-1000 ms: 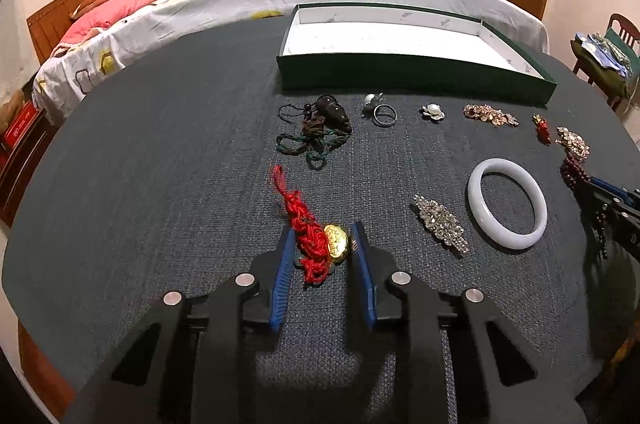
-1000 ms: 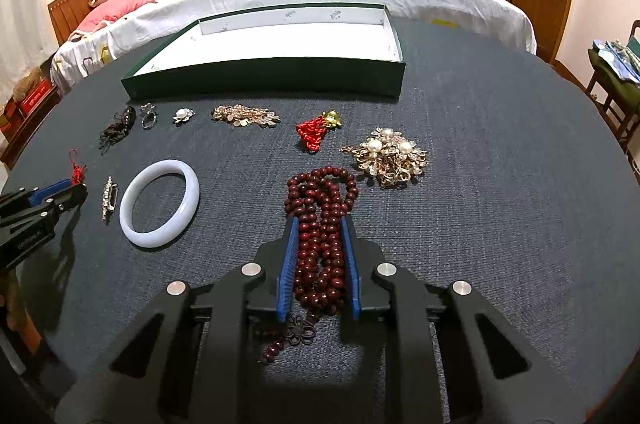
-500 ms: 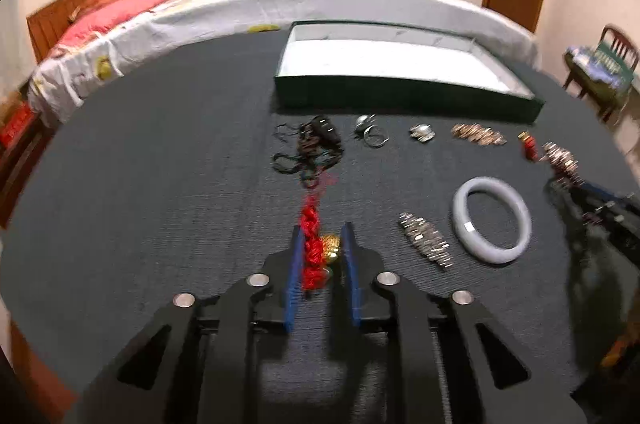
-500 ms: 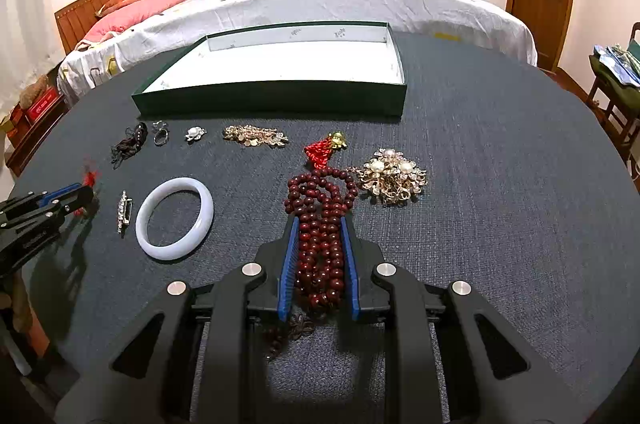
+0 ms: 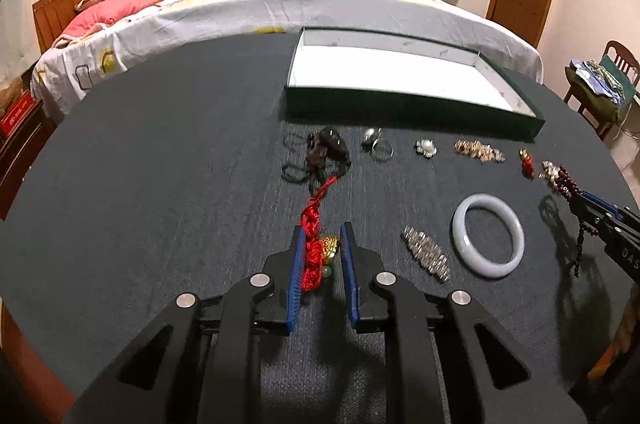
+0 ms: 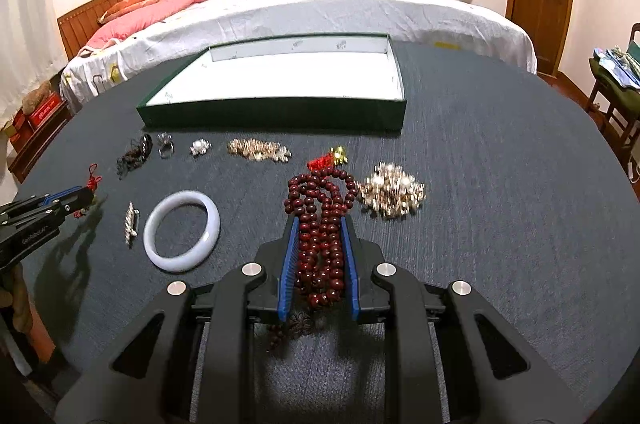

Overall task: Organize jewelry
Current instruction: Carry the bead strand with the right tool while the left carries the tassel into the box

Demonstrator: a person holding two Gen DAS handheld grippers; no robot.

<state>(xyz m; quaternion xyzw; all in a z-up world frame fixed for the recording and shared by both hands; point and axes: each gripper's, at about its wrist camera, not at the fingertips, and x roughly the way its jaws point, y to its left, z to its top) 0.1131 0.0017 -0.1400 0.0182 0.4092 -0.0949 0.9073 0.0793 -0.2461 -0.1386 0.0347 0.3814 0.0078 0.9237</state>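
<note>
My left gripper is shut on a red knotted cord charm with a gold pendant and holds it above the dark table; its red tail trails forward. My right gripper is shut on a dark red bead necklace, lifted, with loops hanging forward. The green tray with a white floor stands open at the back, also in the left wrist view. The left gripper also shows in the right wrist view, the right gripper in the left wrist view.
On the table lie a white jade bangle, a crystal brooch, a black cord pendant, a ring, a pearl piece, a gold chain, a small red charm and a pearl brooch. A bed stands behind.
My left gripper closed on the red cord charm and lifted it. My right gripper rose with the bead necklace held in it.
</note>
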